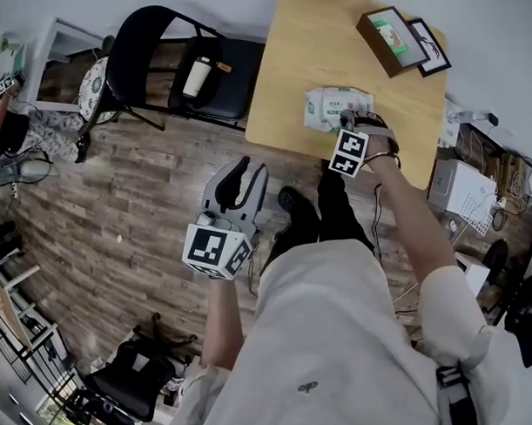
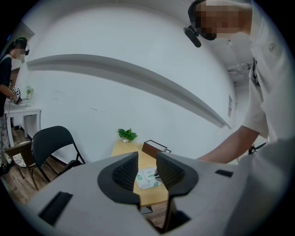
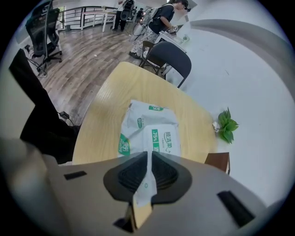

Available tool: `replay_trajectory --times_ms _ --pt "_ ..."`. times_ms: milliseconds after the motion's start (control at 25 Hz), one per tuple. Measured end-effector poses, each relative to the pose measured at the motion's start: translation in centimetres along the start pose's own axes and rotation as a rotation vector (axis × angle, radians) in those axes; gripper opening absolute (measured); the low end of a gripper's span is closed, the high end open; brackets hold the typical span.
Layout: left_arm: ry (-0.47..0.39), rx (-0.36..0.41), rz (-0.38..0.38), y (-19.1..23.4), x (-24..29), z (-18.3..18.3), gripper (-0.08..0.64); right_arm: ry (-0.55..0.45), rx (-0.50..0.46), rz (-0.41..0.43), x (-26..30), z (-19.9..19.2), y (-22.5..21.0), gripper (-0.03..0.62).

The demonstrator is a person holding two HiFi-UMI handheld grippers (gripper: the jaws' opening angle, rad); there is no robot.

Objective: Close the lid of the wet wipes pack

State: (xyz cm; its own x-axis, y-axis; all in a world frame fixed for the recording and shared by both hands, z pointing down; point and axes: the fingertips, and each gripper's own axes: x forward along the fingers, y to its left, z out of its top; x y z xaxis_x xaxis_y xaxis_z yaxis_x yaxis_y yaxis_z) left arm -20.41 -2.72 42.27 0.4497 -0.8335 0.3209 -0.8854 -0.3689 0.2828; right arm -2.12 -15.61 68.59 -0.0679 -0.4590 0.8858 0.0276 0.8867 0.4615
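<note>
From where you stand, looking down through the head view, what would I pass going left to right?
black folding chair → wet wipes pack → brown box → white box

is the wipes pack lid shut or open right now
Open: the lid is lifted off the wet wipes pack, pinched between the nearly closed jaws of the right gripper.

I see a white short-sleeved shirt (image 1: 331,340) and black trousers (image 1: 340,210); the grey left gripper (image 1: 248,172) and right gripper (image 3: 148,156) have ribbed black fingers (image 2: 125,173) and black-and-white marker cubes (image 1: 217,249).
</note>
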Motion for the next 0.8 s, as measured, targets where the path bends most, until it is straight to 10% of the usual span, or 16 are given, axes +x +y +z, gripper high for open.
replay_trajectory --times_ms 800 --pt "0.005 0.027 0.024 -0.2 -4.1 -1.4 0.121 0.051 -0.09 0.074 0.7 0.2 0.5 0.011"
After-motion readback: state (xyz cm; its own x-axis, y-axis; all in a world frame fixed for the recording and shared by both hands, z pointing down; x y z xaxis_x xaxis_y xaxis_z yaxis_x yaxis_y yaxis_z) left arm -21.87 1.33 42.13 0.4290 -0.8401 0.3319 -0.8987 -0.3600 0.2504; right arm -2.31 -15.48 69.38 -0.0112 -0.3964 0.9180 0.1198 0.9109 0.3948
